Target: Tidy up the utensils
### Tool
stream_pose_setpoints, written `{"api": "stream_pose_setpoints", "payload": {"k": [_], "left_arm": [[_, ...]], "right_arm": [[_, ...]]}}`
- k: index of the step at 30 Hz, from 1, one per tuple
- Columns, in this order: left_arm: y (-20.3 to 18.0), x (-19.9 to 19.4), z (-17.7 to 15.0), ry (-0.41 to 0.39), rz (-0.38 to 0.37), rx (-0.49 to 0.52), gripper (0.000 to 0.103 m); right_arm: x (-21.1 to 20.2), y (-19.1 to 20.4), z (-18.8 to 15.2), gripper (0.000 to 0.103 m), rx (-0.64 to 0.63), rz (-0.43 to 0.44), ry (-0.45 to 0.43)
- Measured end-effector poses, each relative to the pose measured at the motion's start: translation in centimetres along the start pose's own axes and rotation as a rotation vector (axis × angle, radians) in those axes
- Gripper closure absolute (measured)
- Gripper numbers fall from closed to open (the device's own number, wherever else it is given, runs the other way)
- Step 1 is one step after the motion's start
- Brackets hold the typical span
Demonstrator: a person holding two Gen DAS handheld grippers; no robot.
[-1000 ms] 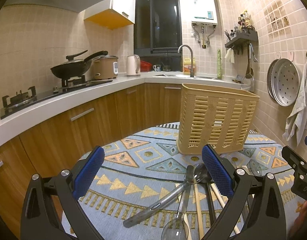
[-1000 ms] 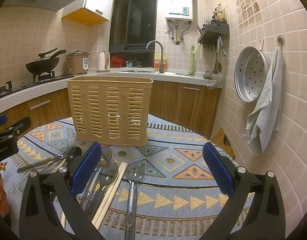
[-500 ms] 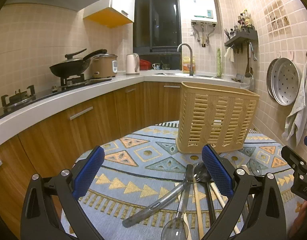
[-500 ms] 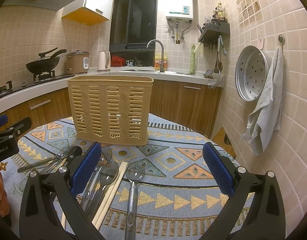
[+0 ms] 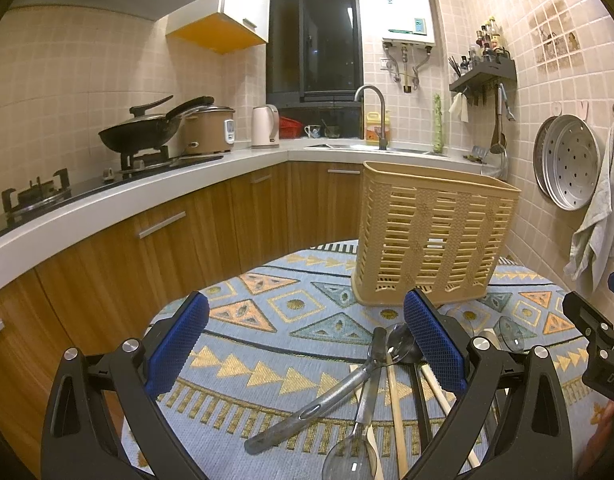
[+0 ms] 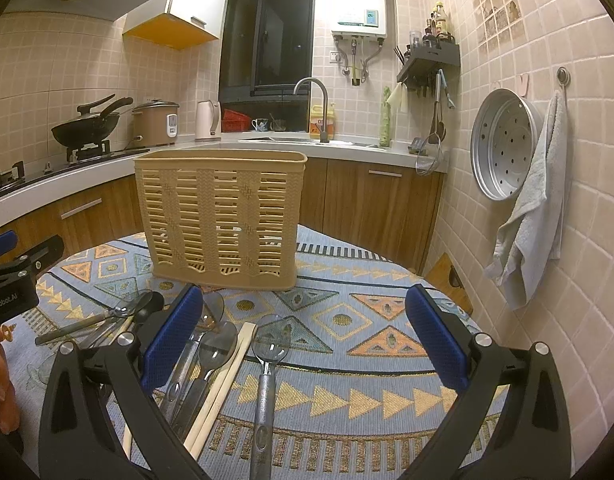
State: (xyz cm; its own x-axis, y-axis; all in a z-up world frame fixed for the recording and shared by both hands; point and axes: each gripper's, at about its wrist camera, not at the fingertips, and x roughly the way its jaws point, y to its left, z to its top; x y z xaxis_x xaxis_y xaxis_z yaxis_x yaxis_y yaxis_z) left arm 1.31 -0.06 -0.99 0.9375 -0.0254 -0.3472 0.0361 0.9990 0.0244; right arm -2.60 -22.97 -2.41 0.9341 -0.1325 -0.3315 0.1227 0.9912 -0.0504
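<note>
With both hand-held grippers [image 5: 307, 344] [image 6: 305, 336] released, one spoon [image 6: 267, 364] lying just below the right one's open jaws was best pinched mid-handle and carried to the basket [image 6: 221, 216] ahead.

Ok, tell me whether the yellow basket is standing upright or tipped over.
Upright. The yellow basket stands on its base on the patterned cloth, open rim up, in both views. Its contents cannot be told.
</note>
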Motion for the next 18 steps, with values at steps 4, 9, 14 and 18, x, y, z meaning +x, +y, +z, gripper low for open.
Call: {"api": "stream_pose_setpoints", "payload": {"k": [4,9,14,18], "left_arm": [[0.1,0.0,0.0,-0.001,0.0,0.004,0.008],[0.1,-0.1,-0.1,0.002,0.001,0.002,0.008],[1.9,0.8,0.1,0.061,-0.055,-0.092,0.008],[5.9,2.8,0.8,0.198,-0.166,-0.259,0.014]], "right_arm": [[0.1,-0.2,0.0,0.006,0.002,0.001,0.003],[0.3,-0.2,0.0,0.006,0.004,-0.003,0.012],[0.7,0.2,0.2,0.006,-0.012,-0.039,0.038],[1.6,0.8,0.3,0.006,-0.043,-0.086,0.081]]}}
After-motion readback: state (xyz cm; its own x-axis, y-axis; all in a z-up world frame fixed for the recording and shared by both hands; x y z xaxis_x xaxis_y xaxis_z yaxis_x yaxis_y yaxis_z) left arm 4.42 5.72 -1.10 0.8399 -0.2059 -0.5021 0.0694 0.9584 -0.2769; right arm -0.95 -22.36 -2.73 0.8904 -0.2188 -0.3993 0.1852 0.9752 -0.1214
